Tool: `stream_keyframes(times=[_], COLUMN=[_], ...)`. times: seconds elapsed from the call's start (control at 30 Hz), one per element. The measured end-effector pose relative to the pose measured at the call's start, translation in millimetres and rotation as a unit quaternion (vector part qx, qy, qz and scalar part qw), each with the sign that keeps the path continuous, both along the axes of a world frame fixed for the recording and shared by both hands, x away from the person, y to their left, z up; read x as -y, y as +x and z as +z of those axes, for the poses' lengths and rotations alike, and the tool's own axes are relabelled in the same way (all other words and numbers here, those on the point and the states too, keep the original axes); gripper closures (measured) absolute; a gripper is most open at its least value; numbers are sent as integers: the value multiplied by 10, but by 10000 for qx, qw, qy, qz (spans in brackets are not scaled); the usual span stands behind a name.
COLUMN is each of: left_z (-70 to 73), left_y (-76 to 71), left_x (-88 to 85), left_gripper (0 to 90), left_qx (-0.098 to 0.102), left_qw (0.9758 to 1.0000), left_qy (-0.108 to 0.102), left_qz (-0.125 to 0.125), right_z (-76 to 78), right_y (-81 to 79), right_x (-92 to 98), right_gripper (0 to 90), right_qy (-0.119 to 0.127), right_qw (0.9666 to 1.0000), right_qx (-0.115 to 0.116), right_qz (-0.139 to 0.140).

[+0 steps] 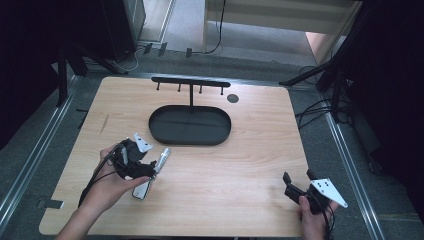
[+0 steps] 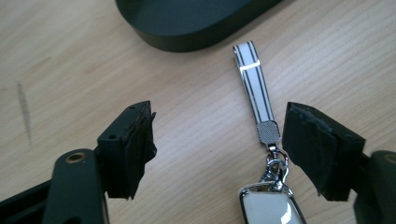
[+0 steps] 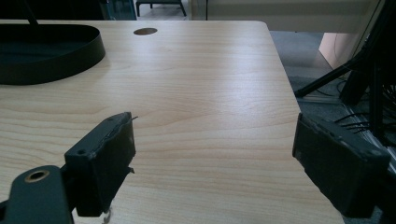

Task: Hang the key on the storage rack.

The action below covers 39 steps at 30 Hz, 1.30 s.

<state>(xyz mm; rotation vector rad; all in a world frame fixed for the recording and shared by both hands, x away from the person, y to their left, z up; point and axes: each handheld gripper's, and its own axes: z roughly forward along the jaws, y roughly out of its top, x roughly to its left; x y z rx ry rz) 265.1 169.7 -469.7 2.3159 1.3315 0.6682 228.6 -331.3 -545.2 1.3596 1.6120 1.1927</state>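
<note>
Wood table (image 1: 240, 165): key fob (image 2: 268, 205) at 7 o'clock, not yet lifted.
Left gripper (image 2: 219, 149): spread around fob strap (image 2: 254, 84), no pinch.
Right gripper (image 3: 212, 158): spread, empty.
Tray (image 1: 190, 140): 12 o'clock, empty.

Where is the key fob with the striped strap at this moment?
The key fob lies on the wooden table at the person's left, between the open jaws of the left gripper, its striped strap pointing toward the black oval tray.
</note>
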Motion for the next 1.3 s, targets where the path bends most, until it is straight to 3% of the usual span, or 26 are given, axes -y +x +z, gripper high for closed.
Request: stream_keyframes(times=[0.3, 0.4, 0.57, 1.1, 1.2, 1.23, 1.3], left_z=[-162, -208, -297, -401, -423, -418, -412], left_y=[133, 197, 305, 456, 467, 477, 479], left_x=[113, 145, 202, 250, 268, 261, 255], left_gripper=[454, 513, 543, 640, 676, 730, 760], left_qx=[-436, -641, -959, -1349, -1466, -1557, -1575], left_qw=[9989, 9974, 9948, 9894, 9877, 9861, 9858], left_qy=[-170, -290, -316, -411, -380, -418, -433], left_qz=[59, 162, 134, 349, 384, 411, 395], right_z=[0, 0, 0, 0, 0, 0, 0], right_y=[1, 2, 3, 4, 4, 4, 4], right_x=[0, 2, 3, 6, 6, 5, 5], right_gripper=[130, 130, 130, 131, 131, 130, 130], right_qy=[4, 4, 3, 30, 30, 29, 29], right_qw=[10000, 10000, 10000, 10000, 10000, 10000, 10000], right_qx=[-6, 4, 1, 3, 6, 5, 4], right_qz=[14, 9, 17, 28, 26, 26, 29])
